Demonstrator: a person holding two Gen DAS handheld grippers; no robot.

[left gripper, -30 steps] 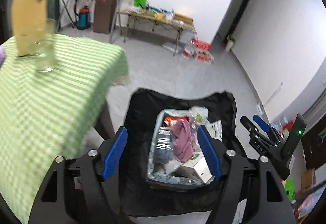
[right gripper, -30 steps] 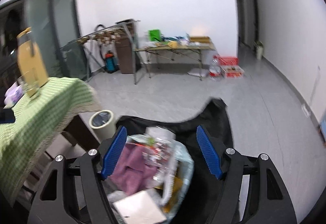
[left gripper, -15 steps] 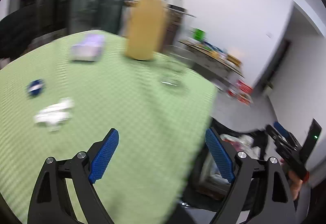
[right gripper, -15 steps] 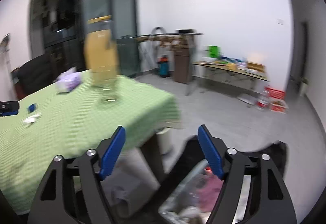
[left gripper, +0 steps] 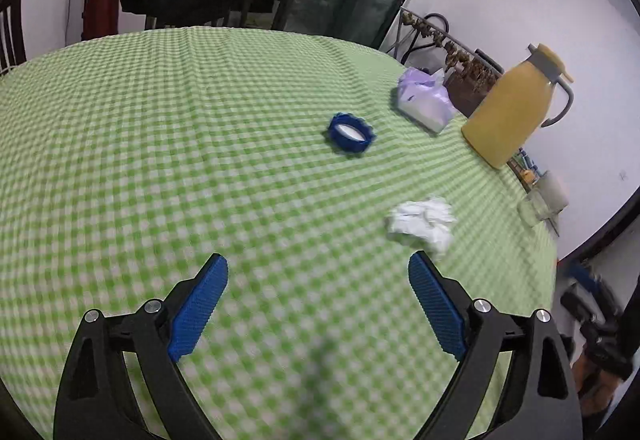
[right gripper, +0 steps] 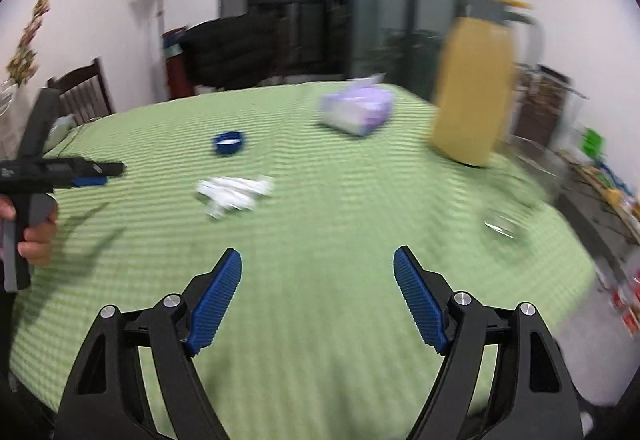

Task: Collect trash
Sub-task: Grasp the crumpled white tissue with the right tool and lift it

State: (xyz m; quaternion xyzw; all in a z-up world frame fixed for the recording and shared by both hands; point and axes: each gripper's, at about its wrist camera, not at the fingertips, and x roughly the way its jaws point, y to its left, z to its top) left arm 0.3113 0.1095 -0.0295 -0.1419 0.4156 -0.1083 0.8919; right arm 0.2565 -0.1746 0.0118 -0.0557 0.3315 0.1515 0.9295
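A crumpled white tissue [left gripper: 422, 225] lies on the green checked tablecloth [left gripper: 160, 144], just ahead and right of my left gripper [left gripper: 318, 272], which is open and empty above the cloth. A blue bottle cap [left gripper: 352, 132] lies farther out. In the right wrist view the tissue [right gripper: 234, 194] and the cap [right gripper: 229, 142] lie ahead to the left of my right gripper [right gripper: 318, 266], open and empty. The left gripper shows there too [right gripper: 86, 172], at the left edge.
A yellow jug [left gripper: 512, 112] and a purple tissue pack [left gripper: 424, 100] stand near the table's far right edge. A clear glass [left gripper: 534, 208] stands by the edge. A dark chair [right gripper: 82, 96] stands behind the table.
Both grippers have swung away from the black trash bag on the floor and now face the table top. The tissue and cap have come into view close ahead.
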